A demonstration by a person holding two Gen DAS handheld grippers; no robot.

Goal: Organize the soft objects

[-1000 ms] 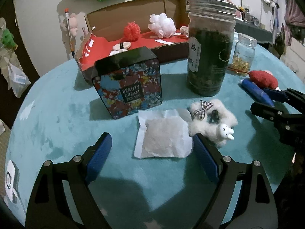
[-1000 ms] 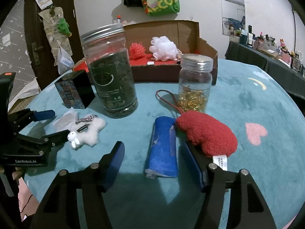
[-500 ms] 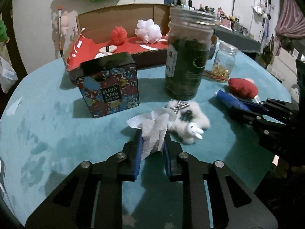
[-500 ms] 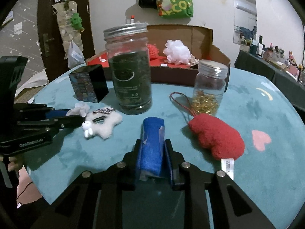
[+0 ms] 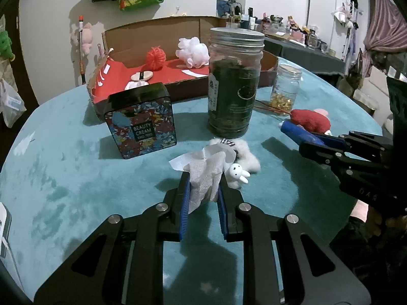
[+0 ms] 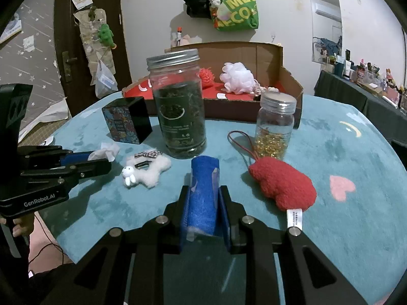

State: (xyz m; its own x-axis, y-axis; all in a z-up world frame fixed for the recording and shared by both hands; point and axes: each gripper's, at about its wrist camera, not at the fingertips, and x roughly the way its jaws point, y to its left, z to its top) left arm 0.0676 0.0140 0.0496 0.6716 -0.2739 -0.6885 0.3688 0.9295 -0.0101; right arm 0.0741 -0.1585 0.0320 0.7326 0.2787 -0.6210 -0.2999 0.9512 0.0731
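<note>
The left gripper (image 5: 202, 190) pinches the white tissue (image 5: 207, 172), and the right gripper (image 6: 203, 198) clamps the blue cloth roll (image 6: 203, 185). Both are grasped; the next move is probably carrying them to the cardboard box (image 6: 279, 58).

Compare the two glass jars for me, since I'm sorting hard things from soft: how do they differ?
The tall jar is packed nearly full with dark green leaves; the small jar holds golden bits only in its lower part. The tall jar is wider and carries a printed label; the small jar's glass looks plain. Both stand upright with silver screw lids.

Two jars (image 6: 179, 106), one tin (image 5: 142, 123), one cardboard box (image 5: 157, 38), two claws (image 5: 202, 190).
</note>
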